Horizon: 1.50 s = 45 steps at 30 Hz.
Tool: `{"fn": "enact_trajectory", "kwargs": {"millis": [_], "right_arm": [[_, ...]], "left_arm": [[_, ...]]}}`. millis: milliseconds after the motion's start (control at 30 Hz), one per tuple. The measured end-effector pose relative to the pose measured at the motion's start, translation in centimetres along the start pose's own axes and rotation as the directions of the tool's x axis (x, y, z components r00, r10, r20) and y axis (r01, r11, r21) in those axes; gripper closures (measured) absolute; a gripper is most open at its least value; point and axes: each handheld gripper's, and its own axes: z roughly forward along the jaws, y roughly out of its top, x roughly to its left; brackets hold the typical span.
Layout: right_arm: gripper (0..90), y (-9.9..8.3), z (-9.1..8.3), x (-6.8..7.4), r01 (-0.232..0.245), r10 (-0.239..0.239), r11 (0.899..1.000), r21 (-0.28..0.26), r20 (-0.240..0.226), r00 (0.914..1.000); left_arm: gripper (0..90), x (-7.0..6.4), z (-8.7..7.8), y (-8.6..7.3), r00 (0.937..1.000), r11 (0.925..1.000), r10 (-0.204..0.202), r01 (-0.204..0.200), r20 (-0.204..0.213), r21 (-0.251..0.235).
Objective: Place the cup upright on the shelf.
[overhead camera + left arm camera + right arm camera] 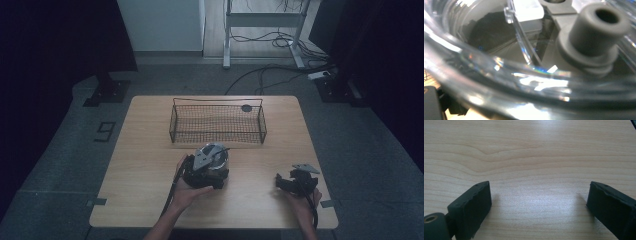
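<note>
1. Here, a clear plastic lid (pixel 506 75) with a grey rubber plug (pixel 594 40) sits against the left gripper (pixel 202 172) at mid-table, just in front of the wire basket (pixel 218 123).
2. It looks stiff, smooth and probably slippery; the rim seems the safest hold.
3. Whether the left jaws clamp it, I cannot tell.
4. The right gripper (pixel 539 202) rests low over bare wooden table (pixel 529 150), jaws spread wide, empty.

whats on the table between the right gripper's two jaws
Nothing: in the right gripper view the jaws stand wide apart with bare wooden table between them. The high view shows the right gripper resting low on the table near its right front.
</note>
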Motion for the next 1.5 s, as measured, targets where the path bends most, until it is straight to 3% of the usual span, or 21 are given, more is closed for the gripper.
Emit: {"fn": "enact_trajectory", "kwargs": {"millis": [400,1033,1500], "right_arm": [[5.4,0.0,0.0,0.0,0.0,0.0,1.0,0.0,0.0,1.0],[5.4,0.0,0.0,0.0,-0.001,0.001,1.0,-0.001,0.0,1.0],[5.4,0.0,0.0,0.0,-0.002,0.002,1.0,0.0,0.0,1.0]], "left_arm": [[3.8,0.4,0.0,1.2,1.0,0.9999,-0.009,0.009,0.003,-0.008],[3.8,2.2,0.0,3.9,0.9994,0.9998,-0.01,0.009,-0.034,-0.02],[3.9,3.3,0.2,5.6,0.999,0.999,-0.026,0.025,-0.037,-0.037]]}}
